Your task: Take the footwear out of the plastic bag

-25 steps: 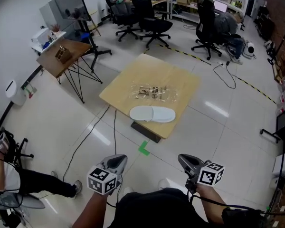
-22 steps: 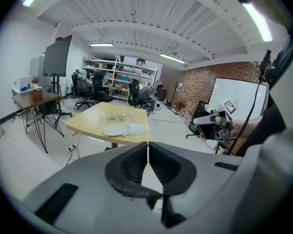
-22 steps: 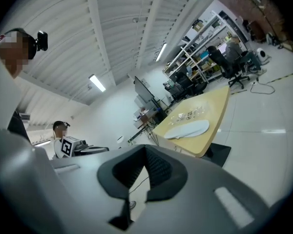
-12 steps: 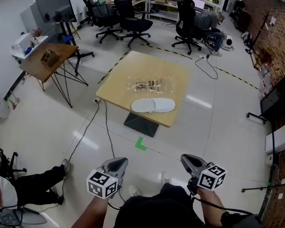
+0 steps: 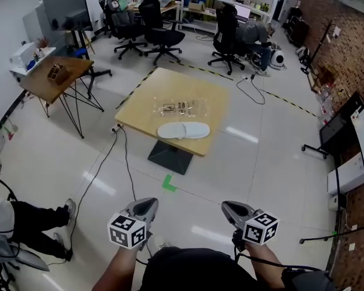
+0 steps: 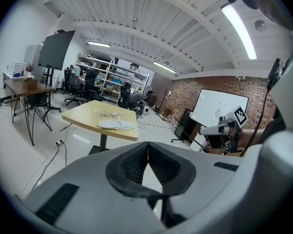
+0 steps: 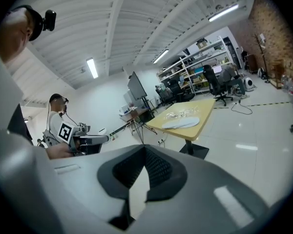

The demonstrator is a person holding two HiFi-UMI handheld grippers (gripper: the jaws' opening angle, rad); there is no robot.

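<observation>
Footwear (image 5: 183,131) on surface (image 5: 142,105), upper centre of frame, near front edge, just below plastic bag (image 5: 182,107). Left tool (image 5: 147,205) and right tool (image 5: 230,208) pressed together, empty, bottom of frame, well apart from surface. Risks: nudging footwear off edge on approach; slick film slipping from pinch.

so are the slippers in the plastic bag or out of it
Out: the white slippers lie bare on the yellow table, beside the flat clear plastic bag, not inside it.
</observation>
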